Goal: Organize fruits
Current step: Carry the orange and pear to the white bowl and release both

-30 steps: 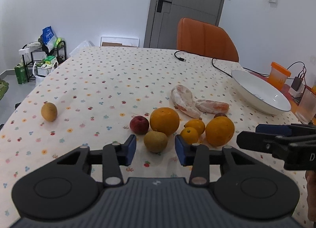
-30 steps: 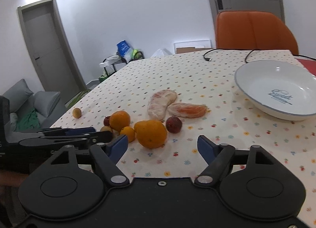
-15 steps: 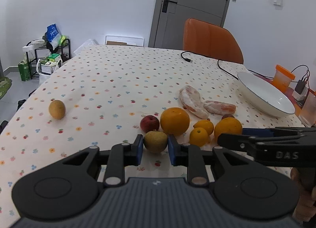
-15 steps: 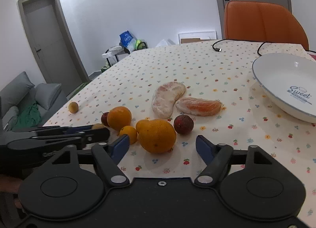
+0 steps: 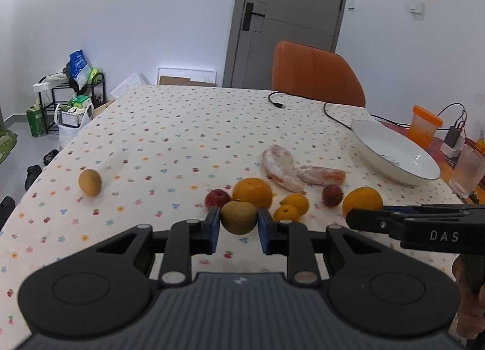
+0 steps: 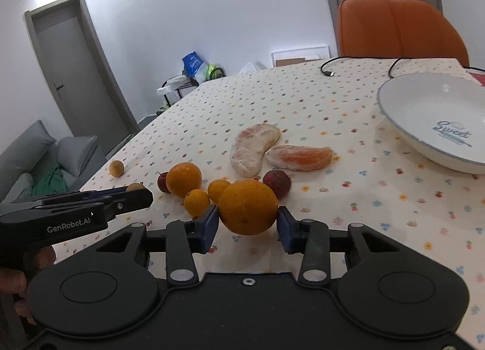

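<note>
My left gripper is shut on a green-brown pear and holds it just above the tablecloth. My right gripper is shut on a large orange. Behind the pear lie a red apple, a second large orange and two small tangerines. Two peeled pomelo segments and a dark red fruit lie further back. A small yellow fruit sits alone at the left. The white bowl stands at the right, with no fruit in it.
An orange chair stands at the far table edge. A black cable runs across the back. An orange-lidded cup, a charger and a glass crowd the right edge.
Both grippers closed: the left onto the pear, the right onto the large orange. Both moved forward toward the fruit cluster, and the pear now sits lifted between the left fingers.
</note>
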`<move>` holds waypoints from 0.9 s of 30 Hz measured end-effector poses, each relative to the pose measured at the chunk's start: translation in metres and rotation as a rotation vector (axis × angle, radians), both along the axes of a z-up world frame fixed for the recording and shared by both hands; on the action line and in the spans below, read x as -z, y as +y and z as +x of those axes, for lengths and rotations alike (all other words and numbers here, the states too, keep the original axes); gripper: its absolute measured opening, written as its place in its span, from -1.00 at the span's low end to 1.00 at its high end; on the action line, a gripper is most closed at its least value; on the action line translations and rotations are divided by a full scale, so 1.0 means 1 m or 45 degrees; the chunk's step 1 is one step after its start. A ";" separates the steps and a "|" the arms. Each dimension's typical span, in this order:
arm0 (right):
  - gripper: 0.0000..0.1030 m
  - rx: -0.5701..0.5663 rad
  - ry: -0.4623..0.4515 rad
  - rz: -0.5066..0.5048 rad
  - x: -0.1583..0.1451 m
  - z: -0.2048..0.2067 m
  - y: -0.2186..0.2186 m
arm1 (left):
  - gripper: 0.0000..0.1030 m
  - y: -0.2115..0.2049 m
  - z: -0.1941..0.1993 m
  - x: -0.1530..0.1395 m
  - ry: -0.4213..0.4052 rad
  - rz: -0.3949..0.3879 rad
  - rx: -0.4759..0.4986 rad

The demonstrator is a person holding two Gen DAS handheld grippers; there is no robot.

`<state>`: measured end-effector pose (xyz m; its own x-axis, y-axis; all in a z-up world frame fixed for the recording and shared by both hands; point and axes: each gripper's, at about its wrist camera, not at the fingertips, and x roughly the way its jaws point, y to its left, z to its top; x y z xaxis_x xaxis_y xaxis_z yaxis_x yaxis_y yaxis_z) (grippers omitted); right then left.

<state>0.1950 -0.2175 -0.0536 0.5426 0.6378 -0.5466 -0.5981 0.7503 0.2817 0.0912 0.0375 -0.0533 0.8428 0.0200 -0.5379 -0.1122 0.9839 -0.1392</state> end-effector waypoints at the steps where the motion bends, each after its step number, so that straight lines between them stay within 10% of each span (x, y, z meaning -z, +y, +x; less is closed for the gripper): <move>1: -0.23 0.009 -0.007 0.005 -0.002 -0.001 -0.004 | -0.51 -0.003 0.000 -0.001 -0.003 0.004 0.008; 27: -0.23 0.282 -0.128 0.058 -0.025 0.008 -0.097 | -0.51 -0.073 0.037 -0.023 -0.075 0.062 0.211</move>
<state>0.2028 -0.3143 -0.0290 0.7223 0.5199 -0.4560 -0.4472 0.8541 0.2655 0.1277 -0.0355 -0.0299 0.8666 -0.0966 -0.4896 0.0587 0.9940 -0.0922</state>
